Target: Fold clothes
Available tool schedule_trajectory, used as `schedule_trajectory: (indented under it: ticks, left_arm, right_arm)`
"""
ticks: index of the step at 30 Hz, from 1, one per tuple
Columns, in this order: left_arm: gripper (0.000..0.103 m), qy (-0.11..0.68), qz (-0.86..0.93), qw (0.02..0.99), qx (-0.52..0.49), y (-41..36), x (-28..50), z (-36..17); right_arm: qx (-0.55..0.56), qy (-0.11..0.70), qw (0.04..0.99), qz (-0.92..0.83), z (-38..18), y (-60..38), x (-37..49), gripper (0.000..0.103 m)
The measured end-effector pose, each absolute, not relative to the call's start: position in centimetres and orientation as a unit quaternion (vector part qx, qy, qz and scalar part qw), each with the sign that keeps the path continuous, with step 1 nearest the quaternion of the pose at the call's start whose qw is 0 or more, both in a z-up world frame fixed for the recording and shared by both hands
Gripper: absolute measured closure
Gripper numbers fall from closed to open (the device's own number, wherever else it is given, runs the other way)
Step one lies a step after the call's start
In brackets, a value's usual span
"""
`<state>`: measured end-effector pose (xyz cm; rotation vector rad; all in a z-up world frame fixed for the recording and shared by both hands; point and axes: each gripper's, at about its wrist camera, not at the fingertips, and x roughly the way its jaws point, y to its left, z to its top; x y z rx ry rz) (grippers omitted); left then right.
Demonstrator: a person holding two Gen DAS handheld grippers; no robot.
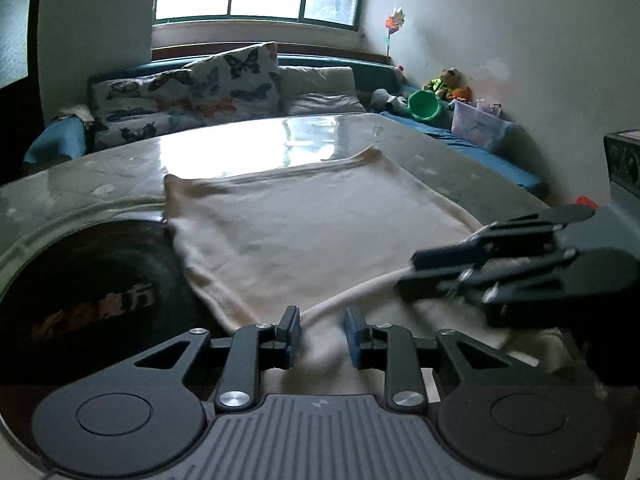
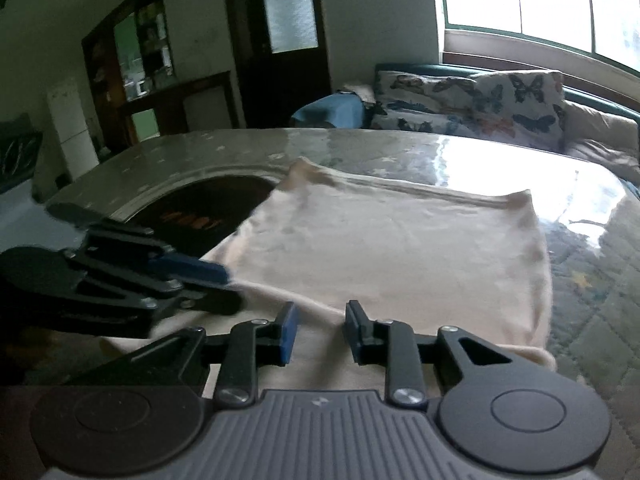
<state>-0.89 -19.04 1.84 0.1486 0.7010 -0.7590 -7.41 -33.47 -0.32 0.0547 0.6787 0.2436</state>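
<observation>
Both grippers sit at the near edge of the surface (image 1: 100, 168), over the near hem of the cloth (image 1: 304, 232).

Left gripper (image 1: 322, 334): fingers spread apart, nothing pinched. A raised ridge of cloth runs up between them and off toward the right gripper (image 1: 404, 270), which comes in from the right side. In the right view your right gripper (image 2: 320, 330) also has its fingers parted with cloth under the gap, none clamped. The left gripper (image 2: 236, 292) comes in low from the left there, its tips right at the cloth's edge.

The cloth lies ahead of both pairs of fingers, roughly square and mostly flat, with no clear long axis. Its left edge hangs over the dark round inset (image 1: 92, 276). Its far hem runs parallel to the far edge of the surface and well short of it.

Both grippers are equally close to the near hem. The scene fits either a fresh grab or a just-released fold, and I cannot tell which.
</observation>
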Motion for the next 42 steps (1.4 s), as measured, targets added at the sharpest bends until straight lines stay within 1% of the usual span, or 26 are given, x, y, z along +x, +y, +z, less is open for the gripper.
schedule_trajectory:
  ticks: [3,5,6,7,10,12,18,23,25,27,29,32,34,36,40,42]
  left_arm:
    - [0.072,0.329,-0.353,0.873,0.075,-17.9,-1.0,2.1]
    - [0.069,0.325,-0.347,0.876,0.084,-17.5,-1.2,2.1]
    - [0.065,0.323,-0.344,0.877,0.089,-17.3,-1.3,2.2]
    - [0.064,0.322,-0.341,0.879,0.092,-17.2,-1.4,2.2]
    - [0.064,0.317,-0.338,0.881,0.093,-17.2,-1.9,2.5]
    - [0.062,0.303,-0.343,0.883,0.100,-17.4,-2.7,2.9]
    - [0.061,0.265,-0.388,0.866,0.172,-17.6,-5.6,3.1]
    - [0.061,0.240,-0.436,0.837,0.227,-17.0,-8.1,2.8]
    - [0.061,0.232,-0.455,0.824,0.245,-16.8,-9.0,2.6]
    - [0.061,0.224,-0.474,0.810,0.263,-16.5,-9.9,2.4]
    - [0.061,0.216,-0.492,0.795,0.281,-16.3,-10.7,2.2]
    - [0.061,0.205,-0.509,0.777,0.309,-16.7,-11.8,1.5]
    - [0.061,0.193,-0.516,0.768,0.326,-17.1,-12.4,1.1]
    - [0.060,0.177,-0.520,0.763,0.340,-17.5,-12.9,0.9]
    - [0.059,0.166,-0.527,0.759,0.345,-17.9,-13.3,0.8]
    - [0.059,0.159,-0.529,0.758,0.348,-18.1,-13.4,0.7]
  right_arm:
    - [0.030,0.336,0.936,0.100,-0.2,-34.9,-8.1,0.076]
    - [0.025,0.339,0.937,0.087,-0.2,-35.7,-8.8,0.076]
    - [0.025,0.341,0.936,0.084,-0.2,-36.2,-9.2,0.076]
    - [0.024,0.340,0.936,0.082,-0.1,-36.4,-9.6,0.076]
    - [0.020,0.336,0.938,0.080,0.3,-36.7,-10.8,0.076]
    - [0.018,0.330,0.940,0.085,0.6,-36.4,-11.5,0.069]
    - [-0.004,0.346,0.933,0.094,-0.1,-35.9,-12.5,0.068]
    - [-0.008,0.344,0.934,0.100,0.9,-36.3,-14.1,0.066]
    - [-0.017,0.346,0.932,0.105,1.4,-36.3,-14.8,0.064]
    - [-0.030,0.348,0.931,0.111,1.8,-36.1,-15.7,0.059]
    - [-0.047,0.349,0.929,0.116,1.9,-35.8,-16.6,0.058]
    - [-0.072,0.352,0.925,0.124,2.1,-35.3,-17.8,0.047]
    - [-0.082,0.355,0.922,0.130,2.1,-35.1,-18.6,0.046]
    - [-0.090,0.362,0.918,0.134,1.9,-35.0,-19.2,0.042]
    - [-0.135,0.367,0.910,0.136,1.2,-34.5,-20.6,0.039]
    - [-0.157,0.362,0.909,0.135,0.9,-34.2,-21.1,0.035]
